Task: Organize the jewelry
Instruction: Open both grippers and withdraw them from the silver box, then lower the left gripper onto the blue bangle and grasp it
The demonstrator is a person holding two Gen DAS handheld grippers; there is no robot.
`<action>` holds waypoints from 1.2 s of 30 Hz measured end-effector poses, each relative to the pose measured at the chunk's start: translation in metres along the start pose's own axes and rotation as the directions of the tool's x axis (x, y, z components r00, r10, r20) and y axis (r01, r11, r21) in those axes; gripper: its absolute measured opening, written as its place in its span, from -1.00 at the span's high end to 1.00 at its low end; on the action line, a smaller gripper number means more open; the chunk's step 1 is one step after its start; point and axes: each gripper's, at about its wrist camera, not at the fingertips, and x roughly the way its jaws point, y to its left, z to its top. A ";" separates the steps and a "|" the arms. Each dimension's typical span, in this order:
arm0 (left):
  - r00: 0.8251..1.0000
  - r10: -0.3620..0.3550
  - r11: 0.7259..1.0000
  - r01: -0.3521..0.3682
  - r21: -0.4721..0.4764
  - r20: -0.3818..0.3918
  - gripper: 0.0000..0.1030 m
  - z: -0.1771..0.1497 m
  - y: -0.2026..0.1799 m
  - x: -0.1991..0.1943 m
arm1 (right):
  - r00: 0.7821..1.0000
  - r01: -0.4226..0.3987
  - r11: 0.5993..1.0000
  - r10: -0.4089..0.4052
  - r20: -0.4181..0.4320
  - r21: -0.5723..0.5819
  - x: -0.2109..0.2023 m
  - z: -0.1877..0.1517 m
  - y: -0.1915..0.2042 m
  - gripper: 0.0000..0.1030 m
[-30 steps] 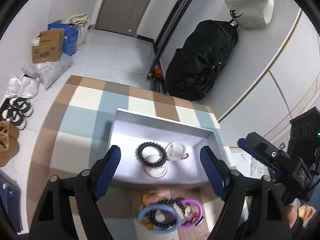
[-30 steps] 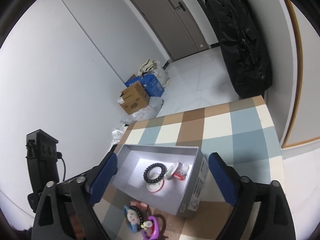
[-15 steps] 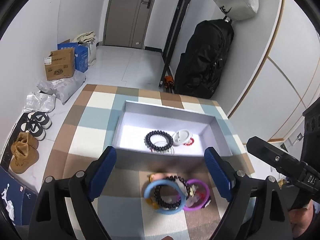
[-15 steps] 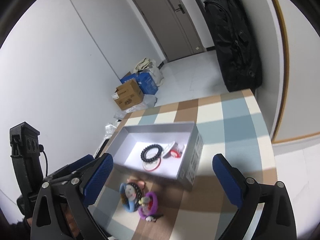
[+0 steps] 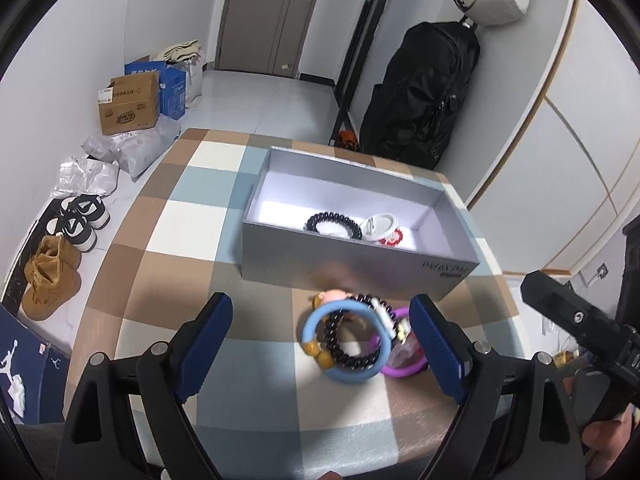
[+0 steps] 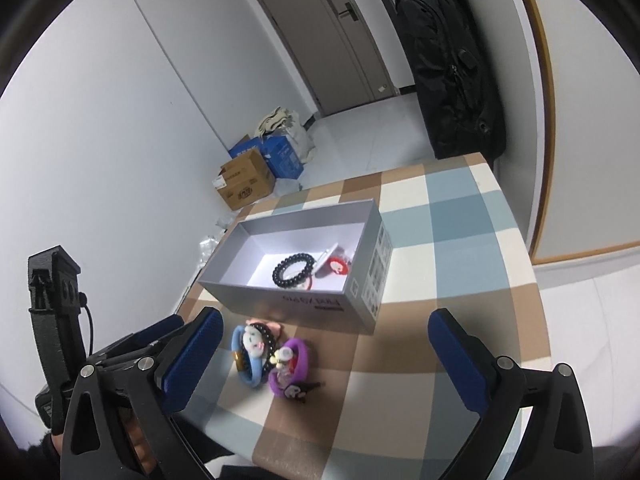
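Checkered table (image 5: 188,240) bears grey box (image 5: 352,268), long axis sideways.

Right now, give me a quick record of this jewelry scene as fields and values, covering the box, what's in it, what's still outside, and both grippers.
surface: checkered tablecloth
container: grey box, open, no lid in view
inside box: black bead bracelet; white round piece beside it; something red under the white piece
outside box: pile in front of the box with blue ring, purple ring, dark bead bracelet
left gripper: open, empty, pile between its fingers
right gripper: open, empty
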 end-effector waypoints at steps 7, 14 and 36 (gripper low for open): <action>0.996 -0.056 0.998 0.054 -0.036 -0.067 -0.69 -0.006 0.009 0.011 | 1.000 0.002 1.000 -0.002 -0.024 0.002 0.004 -0.009 0.004 -1.00; 0.985 -0.111 0.994 0.108 -0.027 -0.132 -0.69 -0.010 -0.002 0.025 | 0.998 0.002 1.000 -0.001 -0.056 0.006 0.010 -0.012 0.002 -1.00; 0.976 -0.163 0.985 0.151 -0.090 -0.145 -0.12 -0.010 0.000 0.034 | 0.997 0.003 1.000 -0.002 -0.083 0.015 0.015 -0.011 -0.003 -1.00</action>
